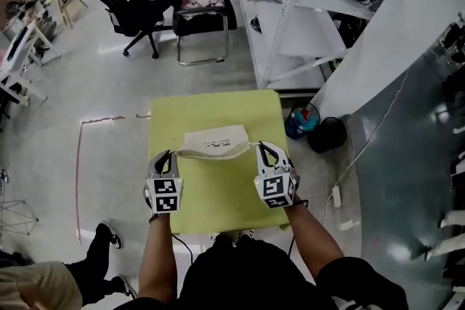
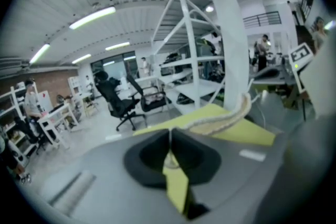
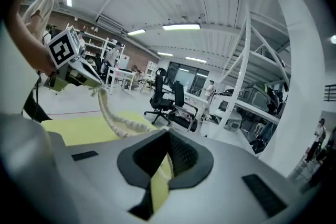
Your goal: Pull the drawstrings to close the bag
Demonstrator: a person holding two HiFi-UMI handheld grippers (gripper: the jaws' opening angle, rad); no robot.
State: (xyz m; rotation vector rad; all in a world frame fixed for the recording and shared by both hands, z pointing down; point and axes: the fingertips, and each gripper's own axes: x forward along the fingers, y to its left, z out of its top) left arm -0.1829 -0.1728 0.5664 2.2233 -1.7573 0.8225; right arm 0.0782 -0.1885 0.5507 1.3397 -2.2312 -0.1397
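- Head view: the bag (image 1: 215, 141) lies across the middle of the yellow-green table (image 1: 218, 208). The left gripper (image 1: 166, 156) is at one end of its mouth and the right gripper (image 1: 263, 149) at the other. Whether the bag's bottom still rests on the cloth I cannot tell. If one hand pulls harder than the other, the whole bag would likely slide sideways instead of cinching.
- Left gripper view: the jaws are pressed together on a thin drawstring (image 2: 169, 161), with nothing else between them. The bag's gathered rim (image 2: 220, 120) runs off to the right, towards the other gripper's marker cube. The cord is slight (a thread against those broad pads), so a sharp tug could strip it out of the grip and the mouth would slacken.
- Right gripper view: these jaws are also closed tight on the cord, which shows as a pale line in the notch. The rim arcs away, already well bunched, to the far gripper. With so little slack left, I judge that further outward pull would mostly lift or swing the bag. Uneven bunching could still leave a gap in the mouth.
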